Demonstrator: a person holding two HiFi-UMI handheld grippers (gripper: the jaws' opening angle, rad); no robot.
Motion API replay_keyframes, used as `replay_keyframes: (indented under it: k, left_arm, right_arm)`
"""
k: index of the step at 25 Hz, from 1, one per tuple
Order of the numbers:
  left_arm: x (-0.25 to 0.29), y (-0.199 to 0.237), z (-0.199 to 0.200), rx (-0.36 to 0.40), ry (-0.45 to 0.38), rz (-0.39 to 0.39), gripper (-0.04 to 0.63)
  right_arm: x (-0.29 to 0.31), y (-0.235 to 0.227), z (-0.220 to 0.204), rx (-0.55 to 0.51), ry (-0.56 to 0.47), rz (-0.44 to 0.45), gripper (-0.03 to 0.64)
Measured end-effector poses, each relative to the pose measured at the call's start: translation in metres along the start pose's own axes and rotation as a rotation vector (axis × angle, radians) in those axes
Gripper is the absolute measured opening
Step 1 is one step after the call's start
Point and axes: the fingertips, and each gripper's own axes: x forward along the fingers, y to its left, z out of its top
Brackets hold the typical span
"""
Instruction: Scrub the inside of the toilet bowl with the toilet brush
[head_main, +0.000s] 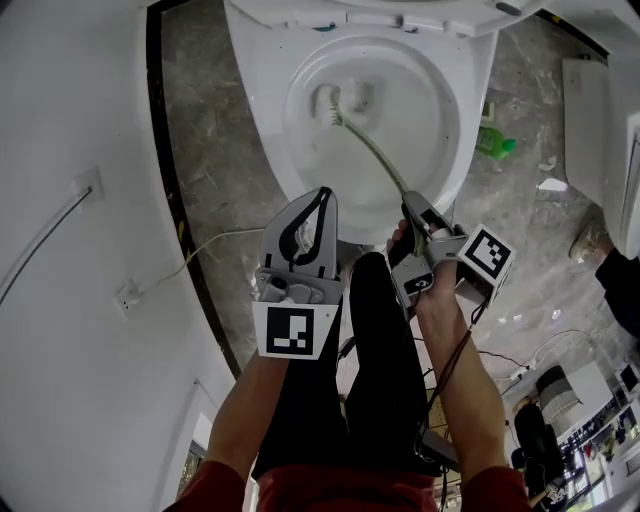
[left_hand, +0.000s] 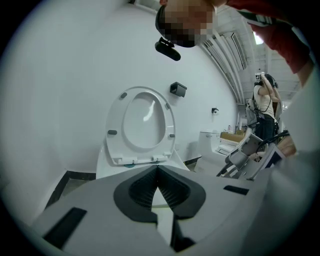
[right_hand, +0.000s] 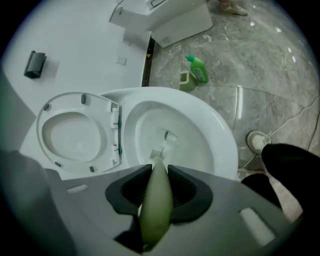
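The right gripper (right_hand: 156, 167) has its dark ribbed fingers (right_hand: 186, 189) clamped on the pale green plastic handle of the toilet brush (right_hand: 156, 202), which runs out between them and down into the white ceramic toilet bowl (right_hand: 216, 131). In the head view the brush (head_main: 372, 148) slants from the right gripper (head_main: 410, 207) up to the back of the bowl (head_main: 462, 130), where its white bristle head lies against the wet inner wall close to the drain opening. The bowl's white plastic seat and lid (right_hand: 75, 132) stand raised behind it.

The left gripper (head_main: 322, 195) is held over the near edge of the bowl, just beside the right one and apart from the brush. In its own view the left gripper (left_hand: 157, 168) has its fingers (left_hand: 178, 192) brought together at the tips with nothing between them, and it faces the upright seat and lid (left_hand: 145, 125).

A green plastic cleaner bottle (head_main: 492, 140) stands on the grey marble floor (head_main: 210, 150) near the right side of the bowl. A thin white cable (head_main: 200, 250) crosses the floor toward the white wall on the left. A second white toilet (right_hand: 165, 17) stands farther off on the same floor
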Motion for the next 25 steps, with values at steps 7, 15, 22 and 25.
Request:
replay_keyframes:
  k: [7, 15, 22, 25]
  left_arm:
    - [-0.002, -0.007, -0.006, -0.013, 0.011, -0.010, 0.006]
    - [-0.001, -0.012, -0.003, -0.003, 0.008, -0.020, 0.006]
    - [-0.004, -0.008, 0.000, -0.012, -0.003, 0.001, 0.006]
    - [-0.006, -0.007, 0.000, -0.010, 0.001, 0.000, 0.005]
  right_arm:
    - [0.015, 0.009, 0.029, -0.613, -0.092, -0.127, 0.110]
    - [0.005, 0.036, 0.044, -1.336, -0.113, -0.326, 0.110]
    - [-0.030, 0.097, 0.051, -1.420, -0.205, -0.333, 0.110]
    - [-0.022, 0.088, 0.056, -1.360, -0.205, -0.354, 0.110]
